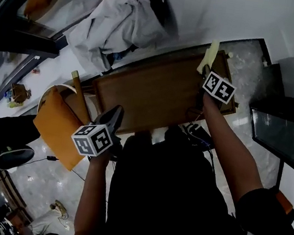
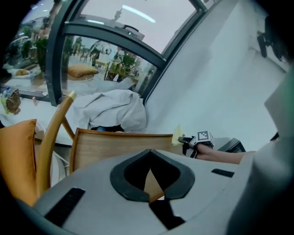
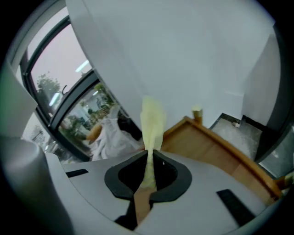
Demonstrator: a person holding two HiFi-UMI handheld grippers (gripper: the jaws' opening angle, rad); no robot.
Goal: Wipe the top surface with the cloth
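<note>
Pale yellow cloth (image 1: 209, 53) (image 3: 151, 121), one, pinched in right gripper (image 1: 205, 68) (image 3: 149, 158) at far corner of brown wooden top (image 1: 150, 95); left gripper (image 1: 115, 116) (image 2: 150, 153) closed, empty, over near edge.

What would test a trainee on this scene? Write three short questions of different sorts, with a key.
1. True or false: the right gripper is shut on the yellow cloth.
2. The left gripper has its jaws: A) apart, empty; B) together, empty; C) closed on the cloth.
3. What lies heaped beyond the wooden top?

Key: 1 true; 2 B; 3 white fabric.
</note>
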